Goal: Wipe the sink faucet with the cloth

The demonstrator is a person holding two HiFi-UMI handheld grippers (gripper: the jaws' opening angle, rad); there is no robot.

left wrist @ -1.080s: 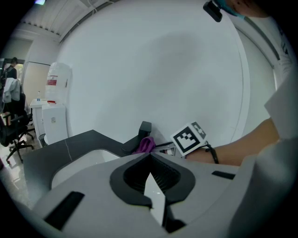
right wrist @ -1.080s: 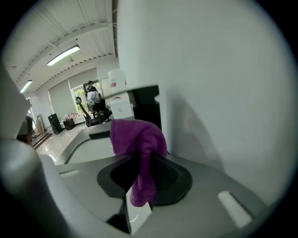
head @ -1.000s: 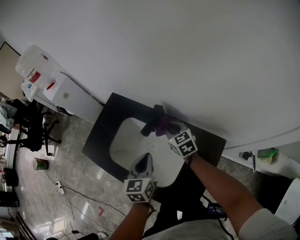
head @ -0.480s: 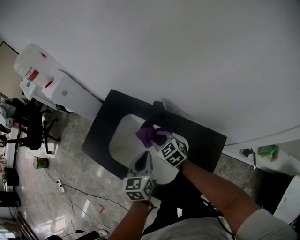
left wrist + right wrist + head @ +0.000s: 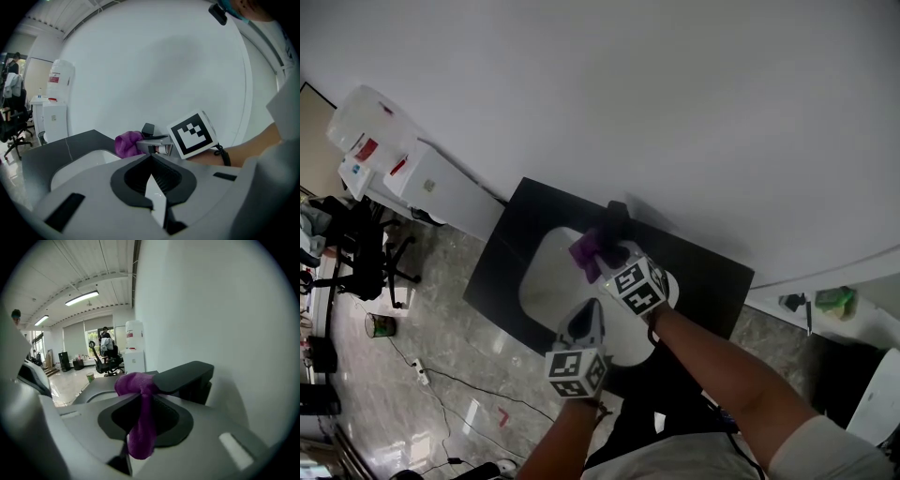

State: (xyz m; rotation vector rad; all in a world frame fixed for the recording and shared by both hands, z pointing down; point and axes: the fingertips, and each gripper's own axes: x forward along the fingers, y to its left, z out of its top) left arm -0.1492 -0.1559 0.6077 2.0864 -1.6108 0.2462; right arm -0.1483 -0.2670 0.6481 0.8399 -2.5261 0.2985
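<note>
The black faucet (image 5: 615,219) stands at the back of a white sink (image 5: 546,283) set in a black counter (image 5: 510,251). My right gripper (image 5: 606,255) is shut on the purple cloth (image 5: 586,249) and holds it against the faucet's spout. In the right gripper view the cloth (image 5: 140,420) hangs from the shut jaws (image 5: 140,394) and bunches against the end of the spout (image 5: 183,375). My left gripper (image 5: 586,321) hovers over the sink's near rim, shut and holding nothing. In the left gripper view its jaws (image 5: 151,158) point toward the cloth (image 5: 126,143) and the faucet (image 5: 149,128).
A white wall rises right behind the counter. White cabinets and a water dispenser (image 5: 420,178) stand to the left, with an office chair (image 5: 366,253) and a small bin (image 5: 382,326) on the floor. A green item (image 5: 834,303) lies on a ledge at the right.
My right gripper has carried the cloth from the faucet's far right side forward and left along the spout. The left gripper has barely moved.
</note>
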